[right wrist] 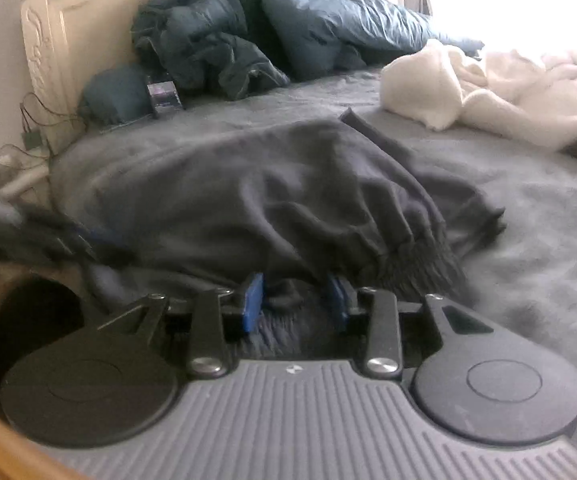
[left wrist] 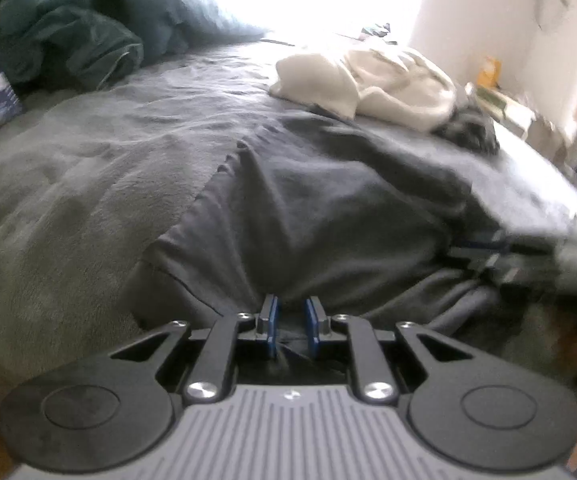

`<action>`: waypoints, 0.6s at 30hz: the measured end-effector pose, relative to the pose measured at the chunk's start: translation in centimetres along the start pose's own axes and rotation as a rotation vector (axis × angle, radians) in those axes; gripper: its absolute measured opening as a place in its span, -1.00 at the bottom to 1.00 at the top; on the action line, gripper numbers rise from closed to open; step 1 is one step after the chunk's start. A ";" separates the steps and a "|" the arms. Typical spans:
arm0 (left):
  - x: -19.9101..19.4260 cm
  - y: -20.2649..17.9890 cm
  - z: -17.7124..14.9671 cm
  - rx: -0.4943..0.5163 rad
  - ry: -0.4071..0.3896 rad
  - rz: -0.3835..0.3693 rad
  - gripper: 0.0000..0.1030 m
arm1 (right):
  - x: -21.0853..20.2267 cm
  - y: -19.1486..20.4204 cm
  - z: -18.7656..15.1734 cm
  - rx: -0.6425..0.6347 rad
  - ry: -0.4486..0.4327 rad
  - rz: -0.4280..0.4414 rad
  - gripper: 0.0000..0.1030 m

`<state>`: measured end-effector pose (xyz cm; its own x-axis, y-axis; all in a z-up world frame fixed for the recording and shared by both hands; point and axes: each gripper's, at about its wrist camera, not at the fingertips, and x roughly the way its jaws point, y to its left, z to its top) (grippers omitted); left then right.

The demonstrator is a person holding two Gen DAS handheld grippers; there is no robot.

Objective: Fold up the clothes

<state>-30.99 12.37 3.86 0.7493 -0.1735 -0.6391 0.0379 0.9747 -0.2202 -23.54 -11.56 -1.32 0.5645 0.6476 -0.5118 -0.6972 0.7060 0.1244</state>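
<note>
Dark grey garment (left wrist: 328, 208) lies spread on the grey bed (left wrist: 68, 184), its long axis running away from both grippers toward the white clothes (left wrist: 388, 84) at the far side. The left gripper (left wrist: 291, 326) has its blue pads nearly together, pinching a bunch of the near hem. The right gripper (right wrist: 295, 298) stands wider apart, with cloth gathered between its jaws; whether it truly grips is hard to tell. Both hold the same near edge, so the fold likely carries it forward, away from the person.
</note>
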 end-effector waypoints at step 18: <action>6.5 -5.7 1.4 0.062 0.046 -0.009 -0.60 | 0.9 0.9 1.9 -0.062 0.045 -0.021 -0.33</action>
<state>-25.39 5.90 1.95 0.7177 -0.1875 -0.6706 0.0870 0.9797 -0.1808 -22.80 -9.84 -0.02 0.5600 0.6180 -0.5519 -0.7118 0.6997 0.0613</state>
